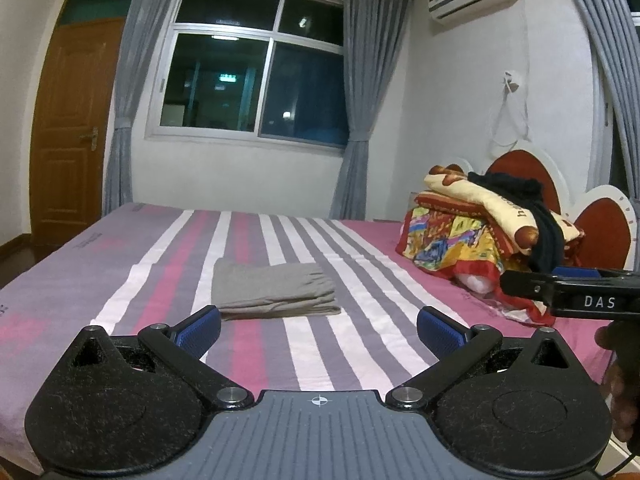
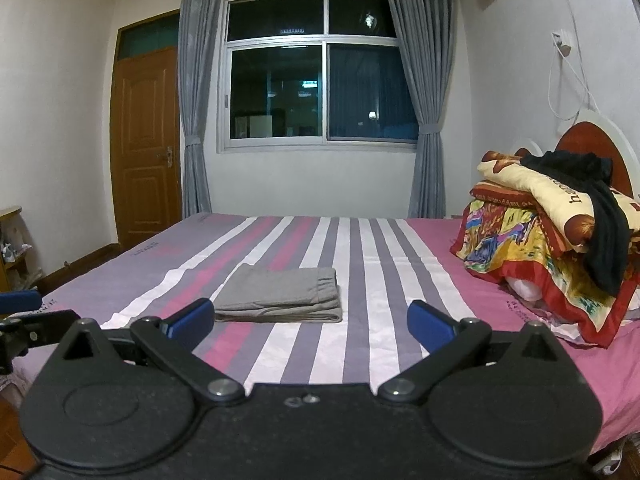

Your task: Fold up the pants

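Left wrist view looks out over a bed (image 1: 160,264) covered with a purple, pink and white striped sheet, and the grey pants (image 1: 274,290) lie on it as a compact folded stack, flat, ahead of the left gripper (image 1: 318,326). That gripper hovers above the near part of the bed with its blue-padded fingers (image 1: 200,326) spread wide apart and nothing between them; the left pad sits just short of the stack's near left corner in the picture, though whether it touches the cloth is hard to judge from this angle. At the right edge the right gripper (image 1: 568,292) shows side-on, too little of it to read its fingers here. Beyond, a heap of colourful blankets (image 1: 460,236) with a black garment (image 1: 540,220) draped over it rests against the headboard. Right wrist view shows the same folded pants (image 2: 280,296) in the middle of the bed (image 2: 400,260), in front of the right gripper (image 2: 310,322), whose fingers stand wide apart and empty above the sheet. Part of the left gripper (image 2: 28,316) enters at the left edge. The blankets (image 2: 520,240) sit well to the right of the pants.
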{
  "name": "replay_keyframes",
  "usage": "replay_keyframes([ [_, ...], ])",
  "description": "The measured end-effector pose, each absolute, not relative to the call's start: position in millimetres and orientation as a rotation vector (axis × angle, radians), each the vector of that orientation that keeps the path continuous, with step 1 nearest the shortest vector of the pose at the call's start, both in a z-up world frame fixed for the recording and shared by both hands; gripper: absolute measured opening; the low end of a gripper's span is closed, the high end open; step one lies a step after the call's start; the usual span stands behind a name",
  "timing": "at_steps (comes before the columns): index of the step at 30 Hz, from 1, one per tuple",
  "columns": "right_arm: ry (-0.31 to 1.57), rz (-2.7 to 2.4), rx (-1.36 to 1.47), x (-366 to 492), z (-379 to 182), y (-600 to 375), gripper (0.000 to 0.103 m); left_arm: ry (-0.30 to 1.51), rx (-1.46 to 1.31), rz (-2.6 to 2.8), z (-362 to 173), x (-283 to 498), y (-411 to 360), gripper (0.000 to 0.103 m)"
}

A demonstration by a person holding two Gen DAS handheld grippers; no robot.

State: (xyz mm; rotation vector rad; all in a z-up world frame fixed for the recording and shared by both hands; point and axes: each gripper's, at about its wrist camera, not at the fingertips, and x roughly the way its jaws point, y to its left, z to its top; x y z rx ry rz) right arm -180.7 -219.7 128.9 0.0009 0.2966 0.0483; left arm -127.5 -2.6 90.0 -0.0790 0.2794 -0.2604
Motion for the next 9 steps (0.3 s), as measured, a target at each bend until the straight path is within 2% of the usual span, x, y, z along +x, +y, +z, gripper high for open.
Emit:
replay_keyframes([
  [9, 0.297, 0.059, -0.012, -178.3, 127.9, -221.4, 0.103, 0.27, -0.072, -0.238, 87.5, -127.3, 6.8, 0.103],
])
